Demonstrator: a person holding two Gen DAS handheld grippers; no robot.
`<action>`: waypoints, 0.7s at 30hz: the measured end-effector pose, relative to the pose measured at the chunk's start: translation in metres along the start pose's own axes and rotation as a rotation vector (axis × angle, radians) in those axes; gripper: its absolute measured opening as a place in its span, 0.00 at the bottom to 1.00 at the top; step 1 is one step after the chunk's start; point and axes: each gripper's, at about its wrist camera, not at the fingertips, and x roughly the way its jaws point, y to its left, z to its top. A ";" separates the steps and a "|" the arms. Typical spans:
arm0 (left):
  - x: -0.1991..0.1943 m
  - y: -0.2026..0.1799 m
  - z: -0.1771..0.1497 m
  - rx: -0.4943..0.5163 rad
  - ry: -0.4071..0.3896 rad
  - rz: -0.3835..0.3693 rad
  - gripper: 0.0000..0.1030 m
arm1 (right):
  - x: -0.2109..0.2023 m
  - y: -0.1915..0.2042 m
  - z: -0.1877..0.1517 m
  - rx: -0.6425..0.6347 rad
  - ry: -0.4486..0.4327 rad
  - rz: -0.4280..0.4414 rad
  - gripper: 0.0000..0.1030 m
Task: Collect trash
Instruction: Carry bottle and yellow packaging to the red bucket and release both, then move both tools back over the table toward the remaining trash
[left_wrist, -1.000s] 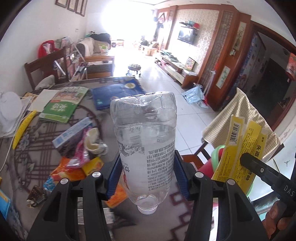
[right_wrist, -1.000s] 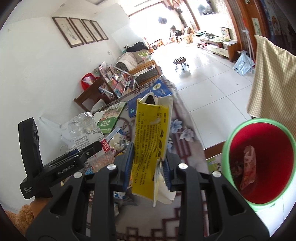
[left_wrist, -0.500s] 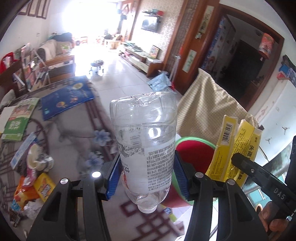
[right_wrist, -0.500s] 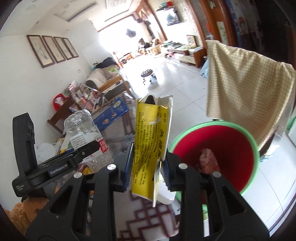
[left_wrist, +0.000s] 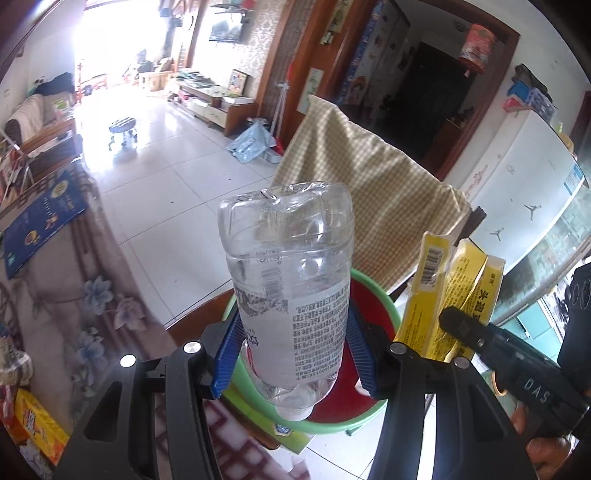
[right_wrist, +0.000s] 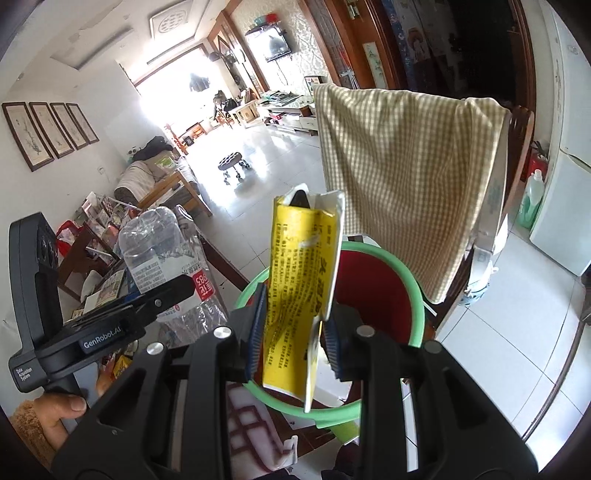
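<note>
Tongs tilted downward, we clamp the left gripper (left_wrist: 295, 354) on the plastic bottle (left_wrist: 288, 291), cap toward us, and the right gripper (right_wrist: 293, 339) on the upright yellow box (right_wrist: 299, 295), both above the bin (right_wrist: 415, 295).

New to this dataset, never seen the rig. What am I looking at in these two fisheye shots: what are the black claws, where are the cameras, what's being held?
No robot here: a person holds a handheld two-finger gripper in each hand, with a fisheye camera on each looking along its fingers. One picture is from the left gripper, the other from the right gripper.

The left is clamped on a clear plastic bottle, cap end toward the camera. The right is clamped on a flattened yellow carton. Each view also shows the other gripper from the side.

Behind both sits a red bin with a green rim, beside a table with a patterned cloth carrying more wrappers. A checked cloth drapes a chair behind the bin.
</note>
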 end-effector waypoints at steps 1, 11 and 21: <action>0.004 -0.005 0.002 0.012 0.003 -0.011 0.50 | 0.000 -0.001 0.000 -0.004 0.003 -0.003 0.29; -0.008 0.007 0.002 -0.014 -0.043 0.037 0.72 | -0.010 -0.006 0.002 0.017 -0.041 -0.026 0.59; -0.061 0.080 -0.034 -0.153 -0.086 0.208 0.73 | 0.028 0.056 0.002 -0.078 0.047 0.114 0.63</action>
